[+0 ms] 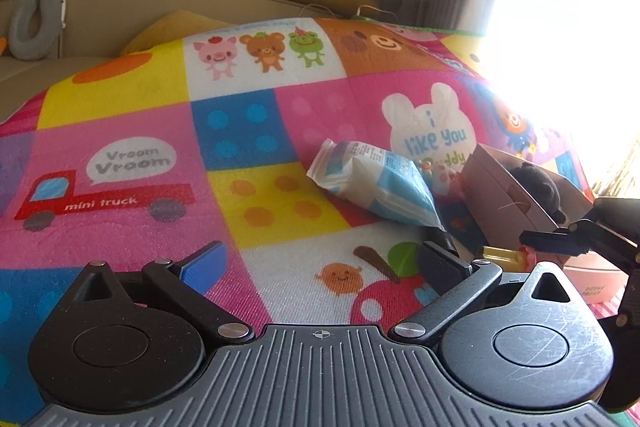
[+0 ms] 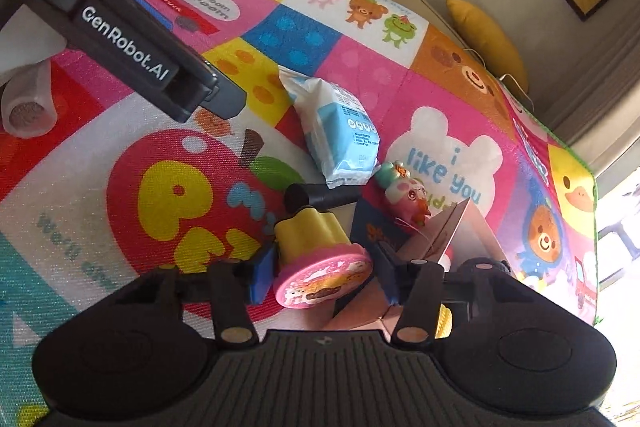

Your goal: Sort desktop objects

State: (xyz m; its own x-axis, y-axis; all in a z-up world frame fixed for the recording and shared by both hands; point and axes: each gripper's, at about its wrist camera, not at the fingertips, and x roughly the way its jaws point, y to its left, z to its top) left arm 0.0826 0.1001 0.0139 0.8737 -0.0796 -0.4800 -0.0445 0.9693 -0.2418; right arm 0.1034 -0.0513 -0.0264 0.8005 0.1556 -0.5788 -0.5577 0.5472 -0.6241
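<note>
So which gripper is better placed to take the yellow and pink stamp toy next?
Probably the right. The stamp toy sits between the open right gripper fingers. The left gripper is open over bare mat, with the toy off to its side.

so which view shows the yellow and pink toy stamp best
The right wrist view: the yellow and pink toy stamp sits whole between the right gripper's fingers, picture face toward the camera. The left wrist view shows only a yellow sliver behind its own finger.
</note>
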